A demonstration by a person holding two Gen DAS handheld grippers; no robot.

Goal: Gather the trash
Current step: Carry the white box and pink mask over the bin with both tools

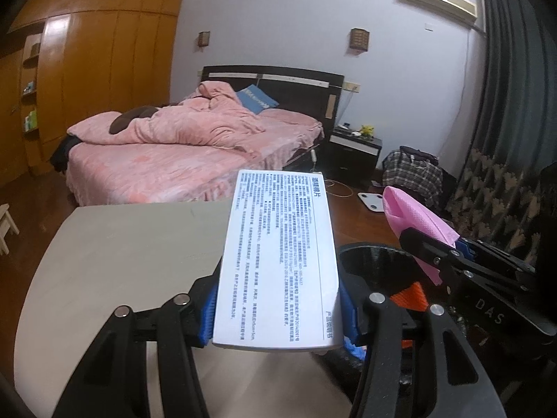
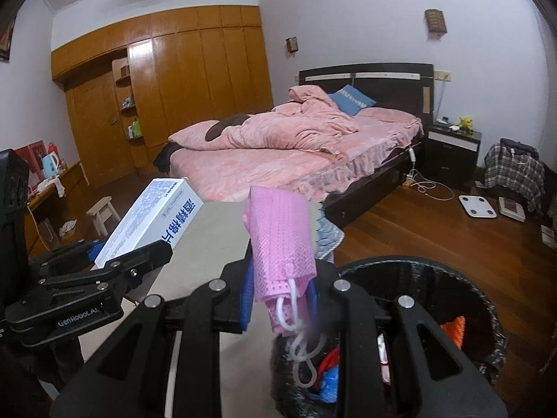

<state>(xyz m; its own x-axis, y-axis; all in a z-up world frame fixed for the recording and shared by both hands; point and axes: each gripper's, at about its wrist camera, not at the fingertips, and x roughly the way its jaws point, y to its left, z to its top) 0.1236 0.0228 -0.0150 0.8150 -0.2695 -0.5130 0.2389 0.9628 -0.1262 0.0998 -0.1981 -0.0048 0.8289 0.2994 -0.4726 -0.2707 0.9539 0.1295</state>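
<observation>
The left gripper (image 1: 278, 317) is closed on a white box (image 1: 278, 264) printed with blue text. The box is clamped by its long sides between the blue pads and sticks out forward past the fingertips, above the grey table (image 1: 122, 244). To its right, and a little ahead, the right gripper (image 2: 280, 299) pinches a folded pink face mask (image 2: 282, 240); its jaws stand narrow, pressed on the mask's lower end, so the mask rises upright above the fingertips while its white ear loops (image 2: 303, 345) dangle below. Just beneath and to the right of this gripper sits the black trash bin (image 2: 452, 278) — open-topped, with red, orange and blue scraps inside.

The left wrist view shows the printed face of the box full on, and only the bin's near rim (image 1: 376, 257) with an orange scrap behind the gripper's right finger; the mask (image 1: 417, 223) appears there edge-on in the other gripper's tip. The right wrist view shows the box (image 2: 153, 219) from its side, the bin's inside, and beyond the table the pink bed (image 2: 296, 146) — further left, a small white stool (image 2: 101, 214) on the wooden floor.
</observation>
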